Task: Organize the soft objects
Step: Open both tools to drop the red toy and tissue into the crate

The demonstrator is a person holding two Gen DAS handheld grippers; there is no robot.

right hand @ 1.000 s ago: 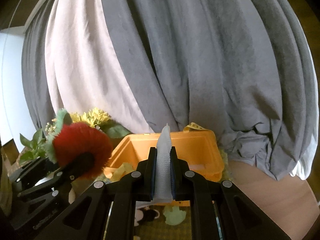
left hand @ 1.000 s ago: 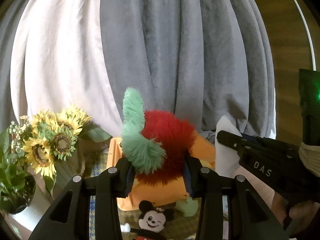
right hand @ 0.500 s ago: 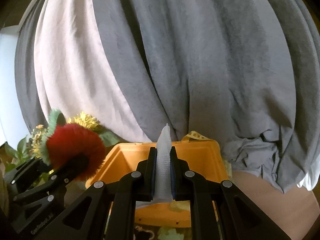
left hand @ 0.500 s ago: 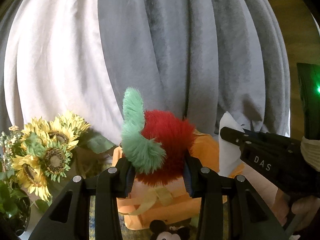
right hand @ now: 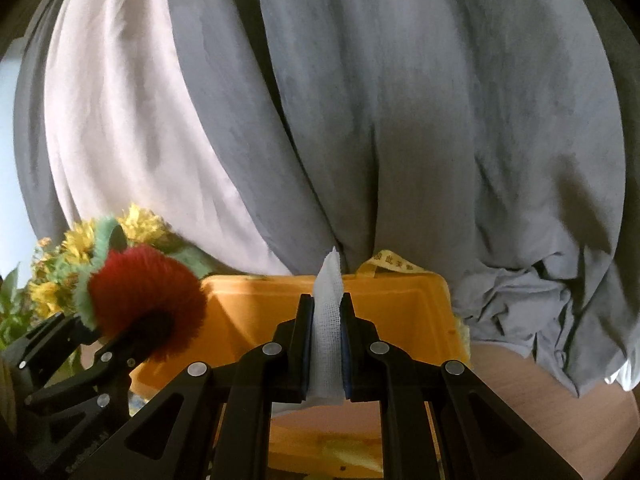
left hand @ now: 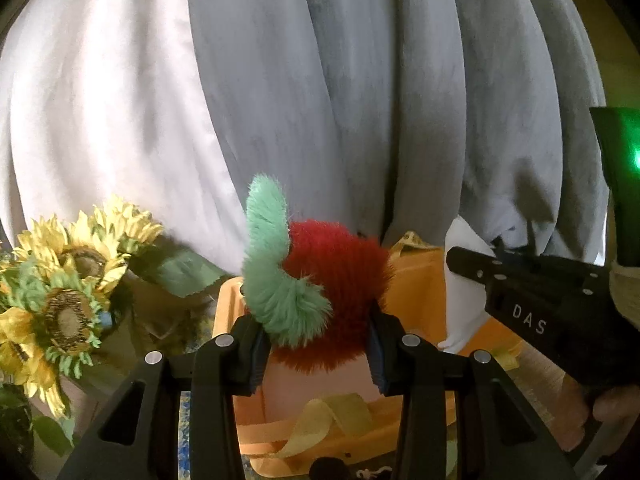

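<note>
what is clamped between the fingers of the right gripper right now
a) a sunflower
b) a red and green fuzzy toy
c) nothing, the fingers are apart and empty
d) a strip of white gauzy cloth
d: in the right wrist view the right gripper has its fingers pressed on a strip of white gauzy cloth, while the red and green fuzzy toy sits in the left gripper.

Both wrist cameras look forward and slightly down along their fingers, close above the orange bin (left hand: 416,292) (right hand: 256,308). They share bin, curtain (left hand: 360,100) (right hand: 360,120) and sunflowers (left hand: 64,280) (right hand: 80,240).
</note>
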